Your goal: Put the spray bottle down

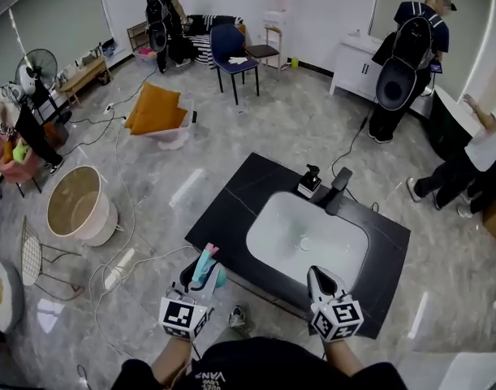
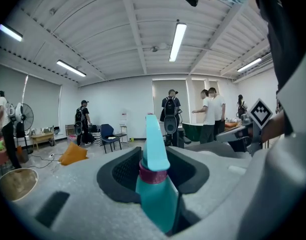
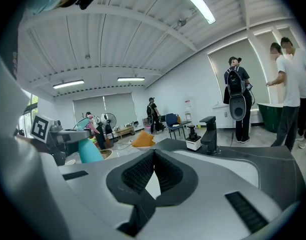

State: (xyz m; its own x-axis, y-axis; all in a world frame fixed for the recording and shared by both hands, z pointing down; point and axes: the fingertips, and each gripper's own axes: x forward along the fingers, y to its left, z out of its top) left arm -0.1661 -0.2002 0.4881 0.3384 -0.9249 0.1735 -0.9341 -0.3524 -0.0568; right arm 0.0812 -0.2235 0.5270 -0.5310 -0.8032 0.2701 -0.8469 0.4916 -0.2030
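Note:
The spray bottle (image 1: 207, 265) is teal with a pink collar and a teal trigger. It stands upright in my left gripper (image 1: 200, 278), which is shut on its body below the collar. In the left gripper view the spray bottle (image 2: 155, 194) fills the gap between the dark pads. My right gripper (image 1: 317, 276) holds nothing, and its tips meet in the right gripper view (image 3: 153, 154). Both grippers hover just off the near edge of a black counter (image 1: 227, 210) with a white sink (image 1: 268, 236). In the right gripper view the bottle (image 3: 90, 151) shows at the left.
A black faucet (image 1: 338, 187) and a small dispenser (image 1: 310, 181) stand at the sink's far side. On the floor to the left are a beige tub (image 1: 77, 205), a wire chair (image 1: 32, 252) and loose cables. Farther off are an orange cushion (image 1: 156, 108), a blue chair (image 1: 231, 51) and several people.

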